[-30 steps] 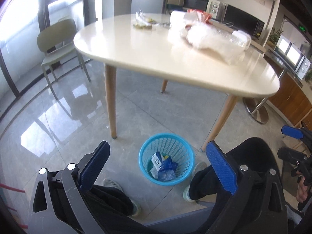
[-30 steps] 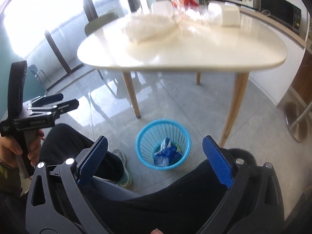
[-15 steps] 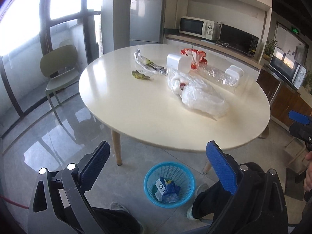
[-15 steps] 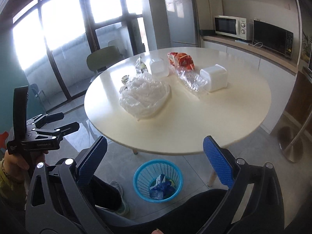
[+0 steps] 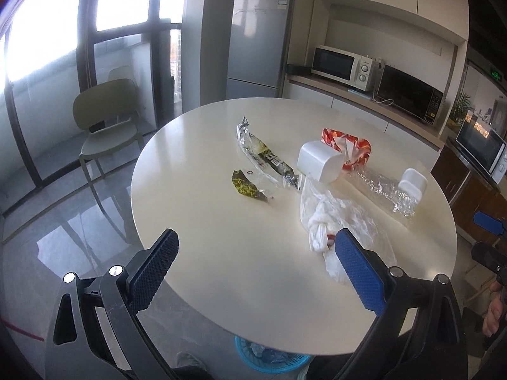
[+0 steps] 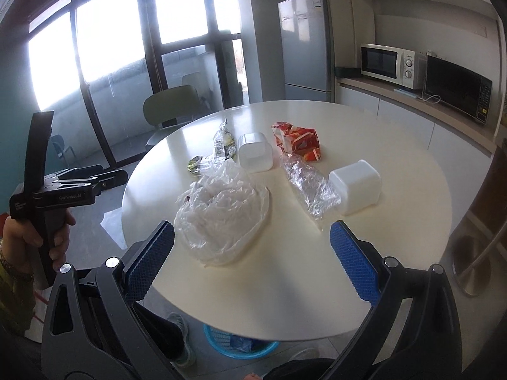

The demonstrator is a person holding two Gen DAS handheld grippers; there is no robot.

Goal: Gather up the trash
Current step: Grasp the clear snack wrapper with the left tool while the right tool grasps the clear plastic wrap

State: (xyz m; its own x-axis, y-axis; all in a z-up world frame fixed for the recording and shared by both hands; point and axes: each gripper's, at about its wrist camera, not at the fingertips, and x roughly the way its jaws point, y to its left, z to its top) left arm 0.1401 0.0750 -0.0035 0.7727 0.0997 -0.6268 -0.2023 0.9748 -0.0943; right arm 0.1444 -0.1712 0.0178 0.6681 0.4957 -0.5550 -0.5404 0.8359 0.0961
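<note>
Trash lies on a round cream table (image 5: pixel 221 269) (image 6: pixel 396 269): a crumpled clear plastic bag (image 5: pixel 329 218) (image 6: pixel 221 212), a clear wrapper (image 5: pixel 385 188) (image 6: pixel 309 188), a red snack bag (image 5: pixel 348 147) (image 6: pixel 296 141), two white foam boxes (image 5: pixel 318 161) (image 5: pixel 412 185) (image 6: pixel 255 155) (image 6: pixel 356 185), a long silver-green wrapper (image 5: pixel 264 155) (image 6: pixel 223 141) and a small green wrapper (image 5: pixel 245 186) (image 6: pixel 195 163). A blue bin (image 5: pixel 269 359) (image 6: pixel 234 343) with trash peeks out under the table's near edge. My left gripper (image 5: pixel 256 269) and right gripper (image 6: pixel 252 259) are open and empty, held above the near edge.
A green chair (image 5: pixel 106 120) (image 6: pixel 172 107) stands by the windows at left. A fridge (image 5: pixel 258 41) and a counter with microwaves (image 5: pixel 342 66) (image 6: pixel 389 60) are behind the table. A metal stool base (image 6: pixel 475 266) is at right.
Both grippers have risen from near the floor to above the tabletop. The view has moved from the bin under the table to the trash on top. Both stay open.
</note>
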